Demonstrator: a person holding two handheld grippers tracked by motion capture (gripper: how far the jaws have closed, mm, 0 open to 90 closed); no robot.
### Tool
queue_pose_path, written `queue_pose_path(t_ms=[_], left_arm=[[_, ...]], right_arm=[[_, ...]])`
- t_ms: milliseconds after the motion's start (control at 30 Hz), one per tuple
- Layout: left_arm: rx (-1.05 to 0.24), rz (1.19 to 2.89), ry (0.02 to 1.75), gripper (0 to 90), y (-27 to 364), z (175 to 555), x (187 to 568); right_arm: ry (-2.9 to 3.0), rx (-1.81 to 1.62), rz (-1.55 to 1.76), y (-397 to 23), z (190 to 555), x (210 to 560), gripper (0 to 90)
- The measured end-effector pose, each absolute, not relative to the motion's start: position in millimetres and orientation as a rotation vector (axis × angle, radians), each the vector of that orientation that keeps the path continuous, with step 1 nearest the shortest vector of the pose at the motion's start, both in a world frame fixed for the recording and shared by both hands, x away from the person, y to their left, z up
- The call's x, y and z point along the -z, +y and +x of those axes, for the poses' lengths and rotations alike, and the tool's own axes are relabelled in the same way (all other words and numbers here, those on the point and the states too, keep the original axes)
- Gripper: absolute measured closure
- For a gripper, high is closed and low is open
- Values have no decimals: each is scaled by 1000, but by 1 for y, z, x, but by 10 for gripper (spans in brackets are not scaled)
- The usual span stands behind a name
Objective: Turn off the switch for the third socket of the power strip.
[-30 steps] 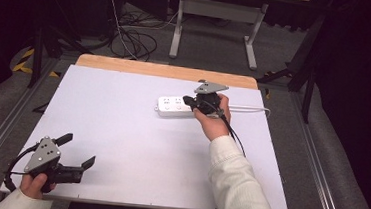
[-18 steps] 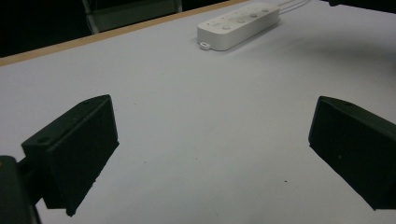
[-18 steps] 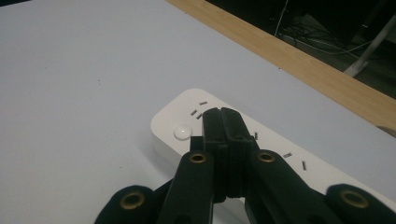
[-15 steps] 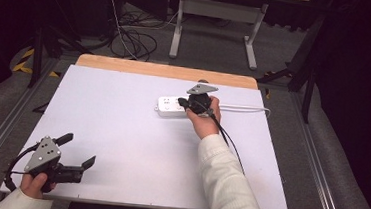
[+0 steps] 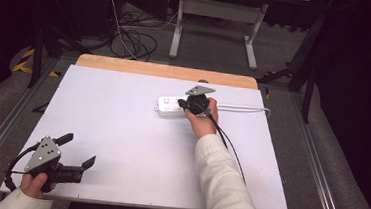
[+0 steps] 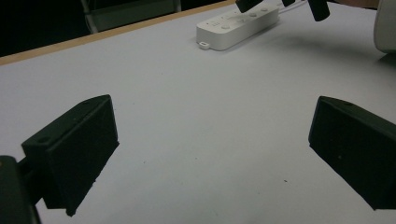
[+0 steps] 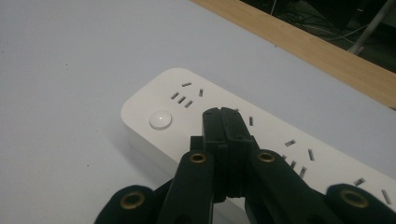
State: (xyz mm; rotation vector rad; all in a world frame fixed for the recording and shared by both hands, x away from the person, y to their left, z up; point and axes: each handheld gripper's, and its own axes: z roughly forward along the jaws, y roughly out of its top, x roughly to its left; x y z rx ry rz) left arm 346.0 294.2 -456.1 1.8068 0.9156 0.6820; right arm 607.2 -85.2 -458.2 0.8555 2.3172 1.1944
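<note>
Our right gripper, jaws pressed together, hovers above the power strip; its round button lies just left. Our left gripper waits wide apart.

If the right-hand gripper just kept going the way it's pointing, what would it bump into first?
The right gripper, jaws closed, points down at the white power strip, so it would probably meet the strip's top face near the round button. How far above it hovers is unclear.

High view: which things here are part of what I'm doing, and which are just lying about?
In play, as far as I can judge:
- white plastic power strip with its round button
- right gripper, jaws closed, over the strip near the button

Standing by or background:
- left gripper, open, empty, at the near table corner
- white table top
- cables on the floor
</note>
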Motion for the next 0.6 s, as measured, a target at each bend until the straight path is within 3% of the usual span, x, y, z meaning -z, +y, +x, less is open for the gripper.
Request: queue_pose_path(t_ms=[600], left_arm=[[-679, 1808, 915, 18, 293, 346, 456]], right_arm=[[2329, -1167, 846, -80, 609, 467, 900]])
